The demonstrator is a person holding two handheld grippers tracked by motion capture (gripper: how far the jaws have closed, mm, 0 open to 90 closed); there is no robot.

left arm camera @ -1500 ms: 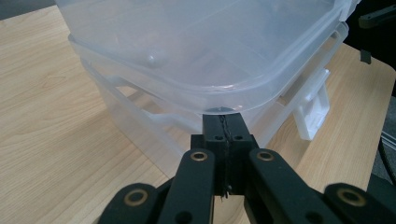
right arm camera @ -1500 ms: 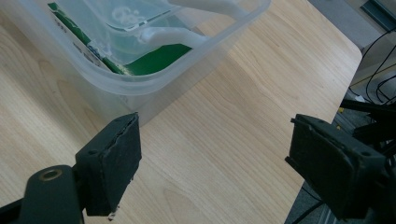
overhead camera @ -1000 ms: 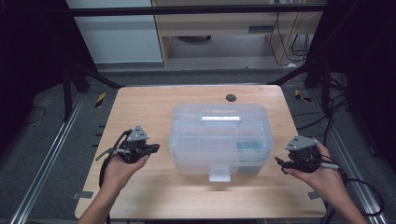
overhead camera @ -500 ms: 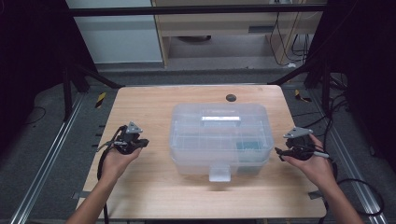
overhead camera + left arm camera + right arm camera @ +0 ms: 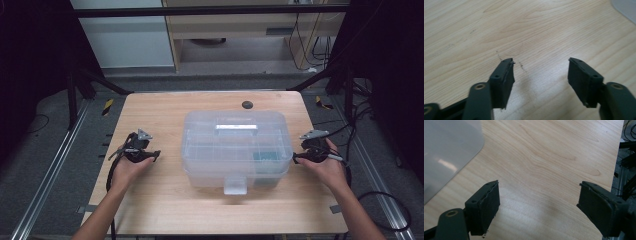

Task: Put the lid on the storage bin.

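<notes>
Step in hand: the clear plastic box [image 5: 236, 147] is judged to be approached from both sides, with a gripper set off each of its short ends.
Box: it is placed at the middle of the table [image 5: 165, 200], nearer the far edge than the near one; the lid is seen shut, a white handle [image 5: 236, 128] lies flat on top, and a latch tab [image 5: 235, 184] faces the near edge.
Left gripper [image 5: 540, 72]: it is held near the left edge of the table, apart from the box; its jaws have just been opening and now stand well apart, with bare wood between them and nothing gripped.
Right gripper [image 5: 539, 205]: it is held close to the right edge, just beside the box's right end but not touching it; its jaws stand wide and nothing is held.
Left hand [image 5: 131, 167]: it is rested low over the wood.
Advice: both grippers should be brought in level and at matching height, so that the box is met squarely and not skewed.
Risk: the smooth walls may be found slippery; if the lid is to be opened, the latch tab should be addressed first.
</notes>
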